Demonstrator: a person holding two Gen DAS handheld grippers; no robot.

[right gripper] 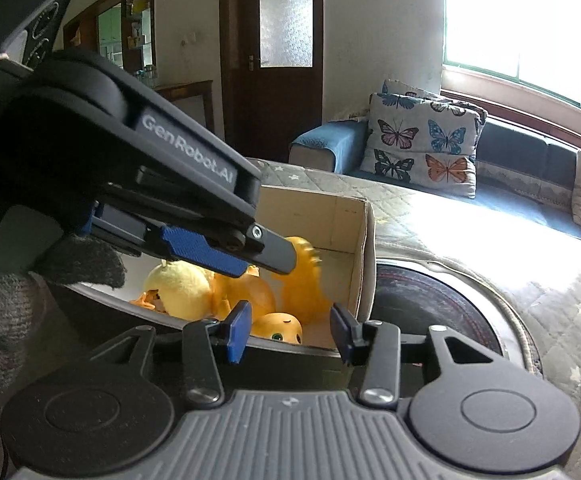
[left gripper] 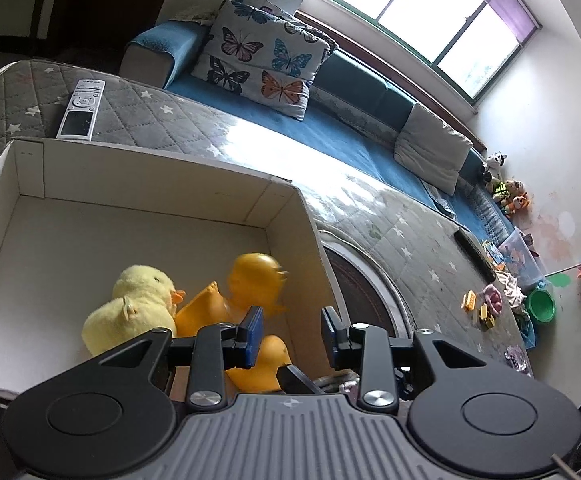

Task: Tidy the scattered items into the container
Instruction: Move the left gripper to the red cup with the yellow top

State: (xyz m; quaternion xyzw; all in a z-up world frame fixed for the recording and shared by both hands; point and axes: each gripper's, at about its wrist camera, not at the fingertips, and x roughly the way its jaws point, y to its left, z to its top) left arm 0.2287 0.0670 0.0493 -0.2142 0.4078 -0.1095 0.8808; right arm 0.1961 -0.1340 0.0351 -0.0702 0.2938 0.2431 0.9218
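A white cardboard box (left gripper: 150, 178) stands on a grey quilted cover. In it lie a pale yellow plush duck (left gripper: 138, 304) and orange rubber ducks (left gripper: 250, 280), the upper one blurred. My left gripper (left gripper: 293, 332) hangs open over the box's right near corner, with nothing between its blue pads. In the right wrist view the same box (right gripper: 360, 248) holds the plush duck (right gripper: 182, 286), a blurred orange duck (right gripper: 306, 276) and a small orange toy head (right gripper: 282, 326). My right gripper (right gripper: 290, 334) is open above the box's near edge, holding nothing. The left gripper's fingers (right gripper: 278, 256) reach over the box.
A white remote (left gripper: 80, 110) lies behind the box and a black remote (left gripper: 474, 254) lies far right. Small yellow toys (left gripper: 478, 308) and a green bowl (left gripper: 541, 306) sit at the far right end. A round dark inlay (right gripper: 430, 300) adjoins the box. A gloved hand (right gripper: 6, 312) is at left.
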